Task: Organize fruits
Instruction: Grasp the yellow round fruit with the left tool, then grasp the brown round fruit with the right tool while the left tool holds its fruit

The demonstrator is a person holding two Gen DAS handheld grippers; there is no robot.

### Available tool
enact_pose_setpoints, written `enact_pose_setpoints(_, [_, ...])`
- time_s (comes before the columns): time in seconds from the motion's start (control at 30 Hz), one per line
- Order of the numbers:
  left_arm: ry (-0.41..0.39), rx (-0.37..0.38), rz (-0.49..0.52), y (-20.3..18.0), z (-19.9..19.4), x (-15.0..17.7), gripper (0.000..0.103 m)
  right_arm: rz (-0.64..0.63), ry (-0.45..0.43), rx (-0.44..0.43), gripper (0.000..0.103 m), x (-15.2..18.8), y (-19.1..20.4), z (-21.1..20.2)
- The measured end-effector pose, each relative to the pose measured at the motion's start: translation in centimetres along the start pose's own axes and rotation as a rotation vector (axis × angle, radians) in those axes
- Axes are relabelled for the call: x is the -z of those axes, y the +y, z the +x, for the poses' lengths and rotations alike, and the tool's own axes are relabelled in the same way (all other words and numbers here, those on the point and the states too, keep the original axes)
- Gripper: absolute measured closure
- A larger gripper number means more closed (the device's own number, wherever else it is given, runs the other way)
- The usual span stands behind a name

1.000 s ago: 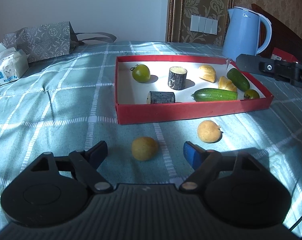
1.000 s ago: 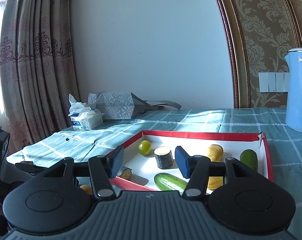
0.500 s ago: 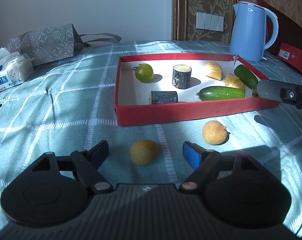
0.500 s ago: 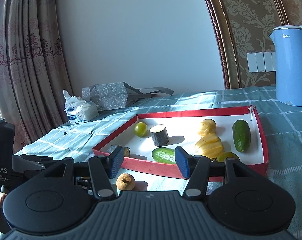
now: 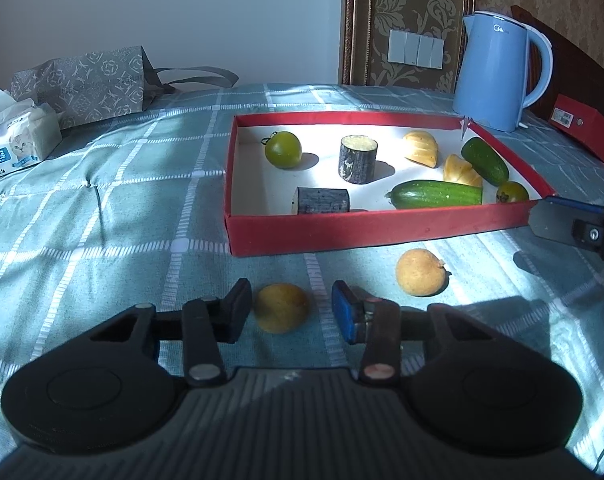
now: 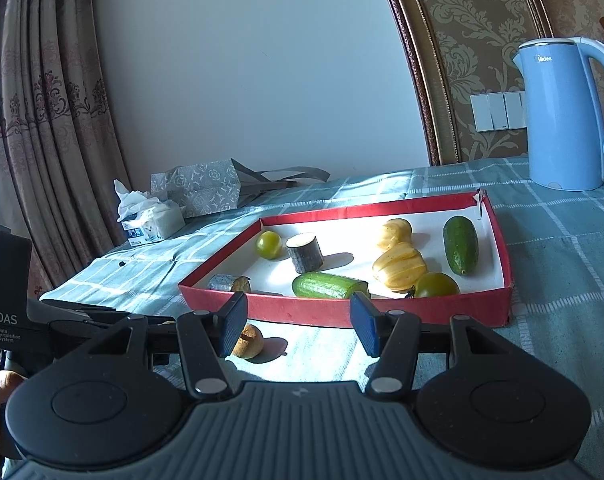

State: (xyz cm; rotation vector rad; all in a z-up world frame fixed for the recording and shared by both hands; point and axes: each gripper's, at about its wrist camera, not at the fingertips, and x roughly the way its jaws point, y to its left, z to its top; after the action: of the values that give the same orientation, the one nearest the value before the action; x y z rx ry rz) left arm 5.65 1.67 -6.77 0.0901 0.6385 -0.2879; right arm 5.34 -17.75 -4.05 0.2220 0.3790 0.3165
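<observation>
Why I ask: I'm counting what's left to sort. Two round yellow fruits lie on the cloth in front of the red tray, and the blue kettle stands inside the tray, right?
Not quite. The kettle stands on the cloth behind the red tray, outside it, as the left wrist view shows. The two yellow fruits do lie in front.

The tall light-blue plastic kettle (image 6: pixel 559 116) reads "Midea". The black device casing (image 6: pixel 6 304) at left reads "DAS Data Acquisition System". The white tissue pack (image 5: pixel 16 146) bears Chinese characters.
</observation>
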Motion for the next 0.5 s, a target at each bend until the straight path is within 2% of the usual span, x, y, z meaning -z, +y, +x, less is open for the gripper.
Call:
enact_pose_setpoints(0.23, [-0.003,-0.008,-0.009,0.25,-0.21,0.02,0.077,-0.018,0.005,0.001,0.047,0.03,0.54,-0.04])
enact_pose_setpoints(0.5, [-0.005,0.001,-0.019,0.39,-0.4,0.03,0.078,-0.044,0.015,0.011,0.047,0.22,0.94,-0.06])
